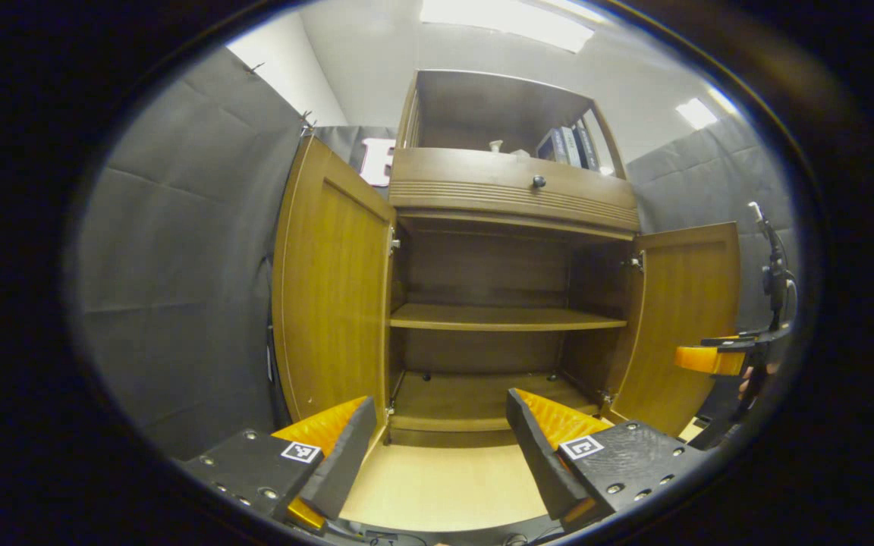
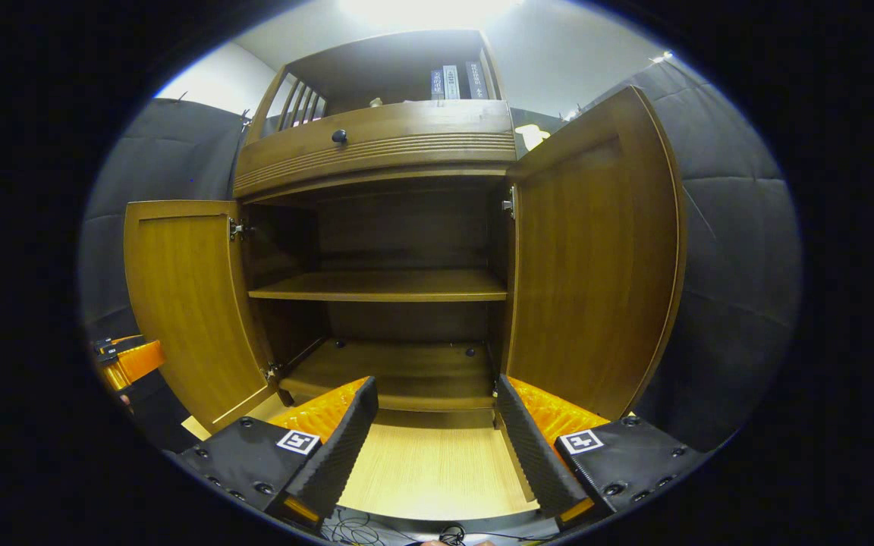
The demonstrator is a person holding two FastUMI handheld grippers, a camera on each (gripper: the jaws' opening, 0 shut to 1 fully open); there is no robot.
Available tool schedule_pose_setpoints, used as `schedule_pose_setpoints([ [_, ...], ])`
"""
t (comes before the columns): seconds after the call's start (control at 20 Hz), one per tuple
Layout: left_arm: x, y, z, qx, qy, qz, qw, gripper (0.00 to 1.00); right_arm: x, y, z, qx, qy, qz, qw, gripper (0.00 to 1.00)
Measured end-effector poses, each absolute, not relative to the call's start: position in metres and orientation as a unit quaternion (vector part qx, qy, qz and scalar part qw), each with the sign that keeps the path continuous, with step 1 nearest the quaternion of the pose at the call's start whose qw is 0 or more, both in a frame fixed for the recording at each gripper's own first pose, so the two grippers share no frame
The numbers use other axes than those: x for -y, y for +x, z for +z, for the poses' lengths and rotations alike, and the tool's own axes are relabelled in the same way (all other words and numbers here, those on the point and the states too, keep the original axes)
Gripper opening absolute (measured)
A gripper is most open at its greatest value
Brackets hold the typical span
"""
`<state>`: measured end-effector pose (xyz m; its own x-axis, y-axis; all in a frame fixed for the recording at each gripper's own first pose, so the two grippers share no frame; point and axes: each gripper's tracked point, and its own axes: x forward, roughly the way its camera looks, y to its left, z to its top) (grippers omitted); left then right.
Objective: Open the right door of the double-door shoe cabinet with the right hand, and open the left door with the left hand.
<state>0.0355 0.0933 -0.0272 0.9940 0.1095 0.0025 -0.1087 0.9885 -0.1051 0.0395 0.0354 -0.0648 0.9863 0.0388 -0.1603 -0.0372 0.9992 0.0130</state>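
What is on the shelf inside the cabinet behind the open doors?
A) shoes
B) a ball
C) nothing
C: with the left door and the right door swung open, the middle shelf of the cabinet is bare wood.

Pale wood floor, shoe cabinet standing on it, doors open

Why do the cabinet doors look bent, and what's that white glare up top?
Left gripper view: fisheye bows the left door; ceiling light panels glare. Right gripper view: the right door curves, a ceiling light washes out the top, and the cabinet interior is shadowed.
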Motion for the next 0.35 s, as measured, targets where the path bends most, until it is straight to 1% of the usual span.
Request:
schedule_pose_setpoints([
  [0.05,-0.0925,0.0361,-0.0276,0.003,-0.052,0.053,0.997,0.98,-0.0366,0.0394,-0.0640,-0.079,0.005,0.019,0.997,0.96],
  [0.1,-0.0926,0.0367,-0.0285,0.003,-0.051,0.053,0.997,0.98,-0.0383,0.0387,-0.0632,-0.076,0.007,0.021,0.997,0.99],
  [0.15,-0.0937,0.0389,-0.0283,0.002,-0.052,0.053,0.997,0.99,-0.0409,0.0386,-0.0629,-0.074,0.009,0.024,0.997,0.96],
  [0.2,-0.0921,0.0407,-0.0301,0.001,-0.053,0.052,0.997,1.00,-0.0419,0.0390,-0.0621,-0.072,0.009,0.024,0.997,0.99],
  [0.3,-0.0943,0.0427,-0.0312,-0.001,-0.057,0.054,0.997,1.00,-0.0429,0.0409,-0.0635,-0.072,0.006,0.023,0.997,0.99],
  [0.35,-0.0951,0.0414,-0.0301,0.001,-0.058,0.055,0.997,1.00,-0.0450,0.0419,-0.0650,-0.074,0.007,0.025,0.997,0.96],
])
